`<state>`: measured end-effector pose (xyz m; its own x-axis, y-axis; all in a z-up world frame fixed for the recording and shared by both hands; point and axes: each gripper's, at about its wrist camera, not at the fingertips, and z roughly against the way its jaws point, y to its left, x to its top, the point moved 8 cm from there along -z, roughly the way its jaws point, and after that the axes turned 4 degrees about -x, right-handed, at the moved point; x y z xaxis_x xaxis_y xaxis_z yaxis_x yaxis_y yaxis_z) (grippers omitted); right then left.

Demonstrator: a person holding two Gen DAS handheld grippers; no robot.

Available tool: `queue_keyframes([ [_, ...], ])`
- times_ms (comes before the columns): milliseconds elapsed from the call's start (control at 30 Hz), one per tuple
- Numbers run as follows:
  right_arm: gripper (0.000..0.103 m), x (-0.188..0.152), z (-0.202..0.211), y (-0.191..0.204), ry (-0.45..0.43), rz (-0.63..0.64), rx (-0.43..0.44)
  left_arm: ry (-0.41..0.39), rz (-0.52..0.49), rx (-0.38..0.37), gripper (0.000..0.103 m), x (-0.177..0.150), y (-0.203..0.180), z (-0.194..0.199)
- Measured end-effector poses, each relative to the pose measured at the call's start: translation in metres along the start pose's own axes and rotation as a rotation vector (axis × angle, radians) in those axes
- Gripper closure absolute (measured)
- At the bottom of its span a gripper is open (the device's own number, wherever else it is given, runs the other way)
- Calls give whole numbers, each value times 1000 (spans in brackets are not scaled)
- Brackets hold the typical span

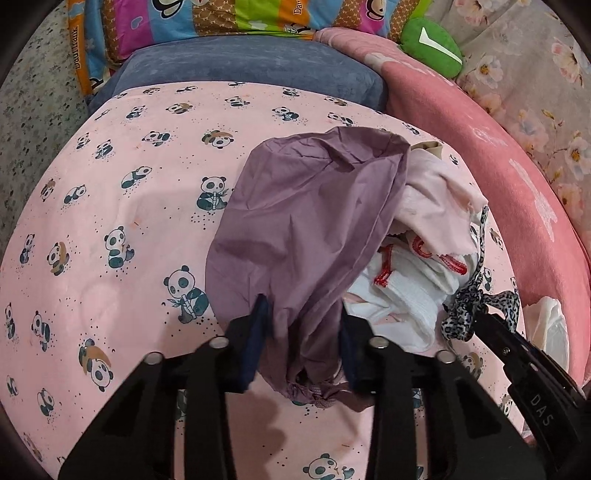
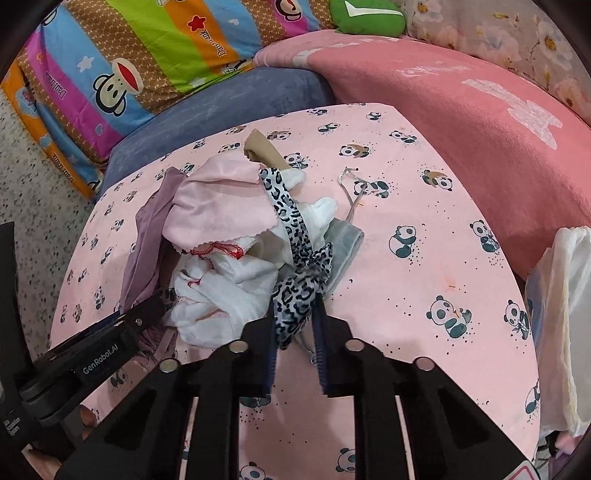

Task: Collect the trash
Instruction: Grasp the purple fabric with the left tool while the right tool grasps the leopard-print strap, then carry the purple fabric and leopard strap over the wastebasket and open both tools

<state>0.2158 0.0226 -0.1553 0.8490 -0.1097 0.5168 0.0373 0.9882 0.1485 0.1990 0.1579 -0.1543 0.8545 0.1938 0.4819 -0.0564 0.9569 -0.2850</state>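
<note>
A: Edges and free room?

B: Pile of cloth scraps sitting on a pink panda-print sheet, toward its left half in the right wrist view. Bare sheet to the pile's right, open as far as the pink blanket. Blue-grey cushion behind the sheet's far edge, striped cartoon pillow beyond that. White folded bundle at the right rim.

A: Claws?

B: Left claw clamped on the purple cloth, fabric bunched between both pads. Right claw pinched shut on the leopard-print strip, which trails up across the pile.

A: Readable writing?

B: "GenRobot.AI" on the left claw's body in the right wrist view; "DAS" on the right claw's in the left view. Lettering on the pillow too distorted to read surely.

A: Counts?

B: Two claws, one purple cloth, one leopard strip, one pale pink scrap, white cloths with red stitching — number unclear, tangled. One green plush up top.
</note>
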Motion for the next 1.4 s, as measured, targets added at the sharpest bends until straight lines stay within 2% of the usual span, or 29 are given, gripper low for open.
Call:
queue_keyframes([
  [67,96,-2,5,-2,-10,-6,7,-9,1,5,87,0,0,5],
  [233,98,-3,20,-4,-41,-8,20,-53,11,25,93,4,-3,22],
  [433,98,1,51,-9,-92,-12,32,-124,-21,26,94,10,-24,53],
  [833,98,8,128,-38,-215,-45,37,-229,-159,-58,95,12,-102,105],
  [1167,98,7,173,-97,-295,-132,8,-236,-290,-118,95,-6,-176,112],
  [1400,98,-4,193,-166,-328,-249,-42,-212,-392,-170,94,-26,-234,107],
])
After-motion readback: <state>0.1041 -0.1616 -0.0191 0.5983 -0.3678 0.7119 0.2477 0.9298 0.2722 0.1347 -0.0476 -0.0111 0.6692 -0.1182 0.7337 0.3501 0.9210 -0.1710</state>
